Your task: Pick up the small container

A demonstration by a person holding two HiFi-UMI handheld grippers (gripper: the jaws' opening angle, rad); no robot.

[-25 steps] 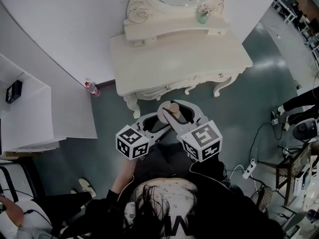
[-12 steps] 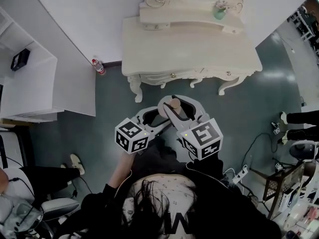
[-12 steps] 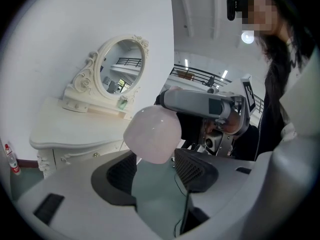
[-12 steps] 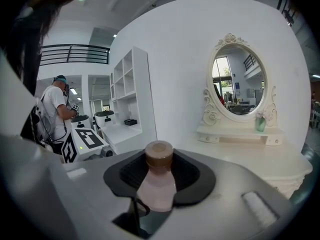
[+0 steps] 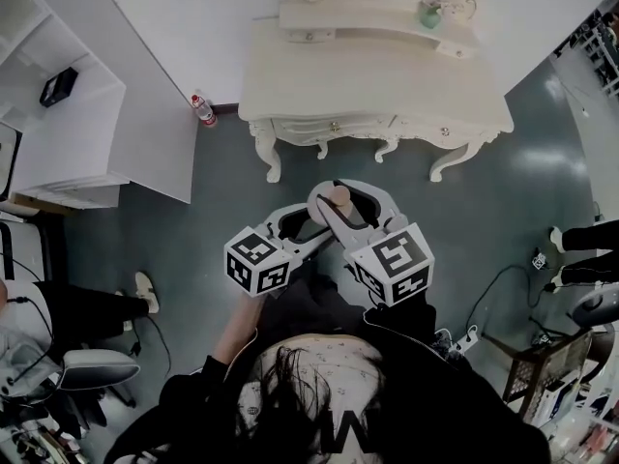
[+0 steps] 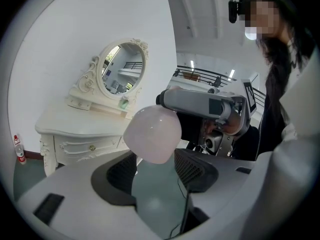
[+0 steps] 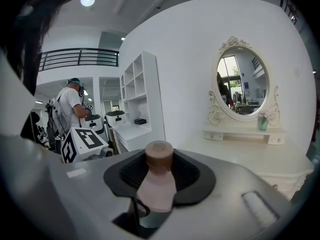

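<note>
Our small pink container [image 7: 156,189], brown cap [image 7: 159,153] on so no peek inside, sits pinched in our right gripper [image 7: 159,171]. Our left gripper [image 6: 155,176] has its jaws wide apart, gripping nothing.

Small container [image 7: 156,184] base seemingly hidden

grippers [image 5: 308,222] [image 5: 340,203] 2 | small container [image 5: 339,196] 1 | dressing table [image 5: 368,80] 1 | mirror [image 7: 242,86] 1 | bottle [image 5: 203,110] 1

small container [image 6: 152,134]: smooth plastic, soft sheen | dressing table [image 5: 372,75]: glossy painted wood | floor [image 5: 218,211]: glossy
</note>
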